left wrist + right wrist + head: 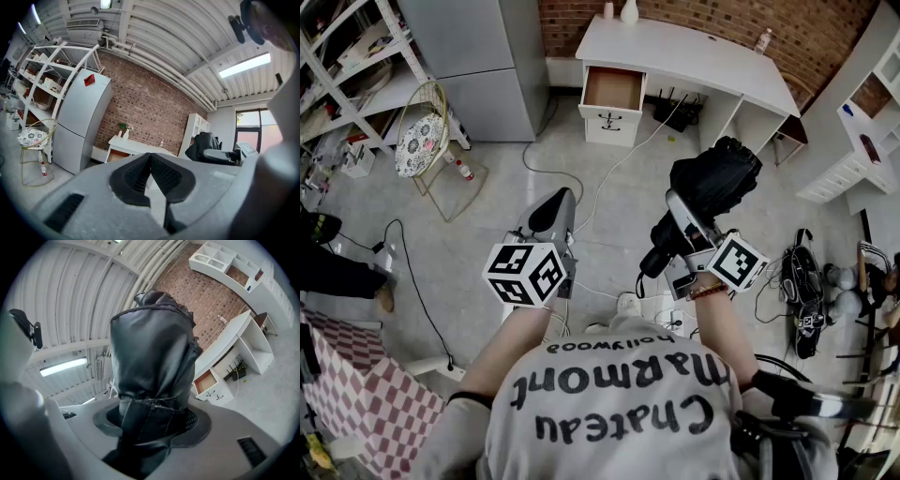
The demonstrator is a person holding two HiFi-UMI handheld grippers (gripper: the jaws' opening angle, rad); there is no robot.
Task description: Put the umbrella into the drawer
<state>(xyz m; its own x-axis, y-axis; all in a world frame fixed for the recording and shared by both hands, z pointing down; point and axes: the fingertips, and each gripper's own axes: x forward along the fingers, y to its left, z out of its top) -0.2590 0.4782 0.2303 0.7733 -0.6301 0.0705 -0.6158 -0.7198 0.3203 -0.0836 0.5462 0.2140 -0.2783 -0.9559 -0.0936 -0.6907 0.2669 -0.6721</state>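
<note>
The white tabletop (694, 52) is standing against the far brick wall, with its left drawer (613, 89) hanging open. Well nearer, the folded black umbrella (152, 348) is being held above the floor by the right hand-held gripper (150, 423), whose jaws are spreading wide around the bundle, seemingly at its strap. The left hand-held gripper (150, 161) is hovering beside it, jaws pressing together, empty.

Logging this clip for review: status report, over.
Left gripper shut, empty. Right gripper shut on umbrella, folded, black. Drawer open, far ahead. Cable lies on the floor between.
</note>
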